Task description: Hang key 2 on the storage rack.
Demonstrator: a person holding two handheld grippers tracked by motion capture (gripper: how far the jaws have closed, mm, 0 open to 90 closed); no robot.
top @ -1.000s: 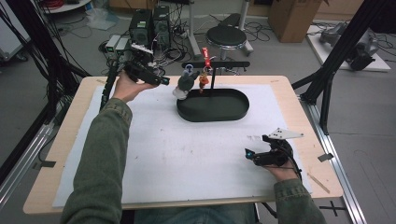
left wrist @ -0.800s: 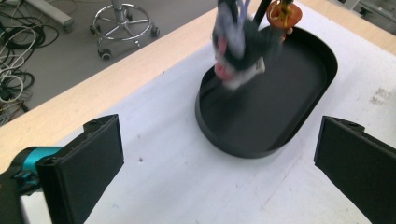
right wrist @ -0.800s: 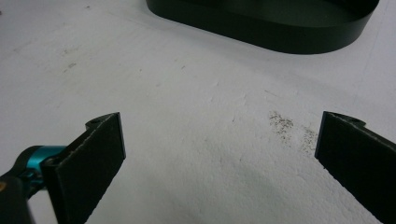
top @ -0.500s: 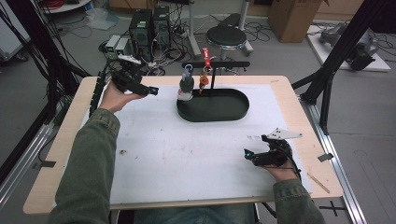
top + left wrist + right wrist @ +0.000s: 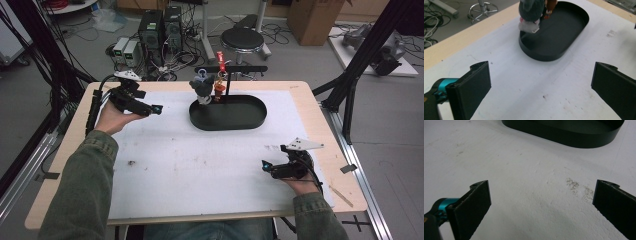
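The left gripper (image 5: pixel 150 107) hovers over the table's far left part with its jaws spread wide and nothing between them, aimed toward the black oval tray (image 5: pixel 250 120). A grey plush toy (image 5: pixel 202 87) hangs at the tray's left end beside a small orange figure (image 5: pixel 218 91). The right gripper (image 5: pixel 270 167) rests near the front right of the white mat (image 5: pixel 200 165), jaws wide apart and empty.

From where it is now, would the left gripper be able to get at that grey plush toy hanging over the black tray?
Probably yes. The left gripper is open and points toward the grey plush toy, with only bare white mat between them. The toy hangs at the near end of the black tray, nothing blocking it.
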